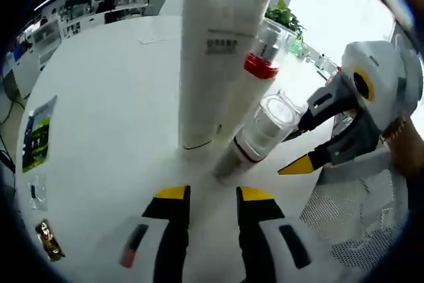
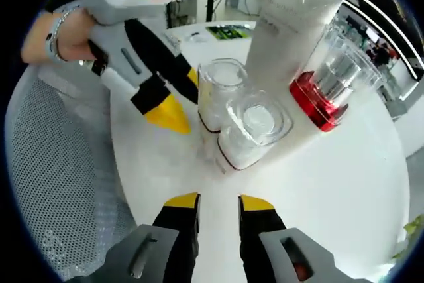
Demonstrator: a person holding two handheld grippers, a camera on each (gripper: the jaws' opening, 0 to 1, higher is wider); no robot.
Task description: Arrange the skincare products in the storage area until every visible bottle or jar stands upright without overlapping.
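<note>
White tall plastic tube [image 1: 215, 51] upright on white table [image 1: 112, 97]; clear-capped bottles beside it. Left gripper [image 1: 213, 195] and right gripper [image 2: 218, 202] both spread, holding nothing.

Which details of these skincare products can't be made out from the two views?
- White tube: top cut off by the left gripper view's edge.
- Tube's printed text: too small and blurred.
- Clear-capped bottles: their bases, hidden by their own caps in the right gripper view.

Both grippers, left gripper [image 1: 213, 193] and right gripper [image 2: 218, 200]: white housings, black jaws, yellow tips; bracelet [image 2: 54, 31] worn on wrist.
</note>
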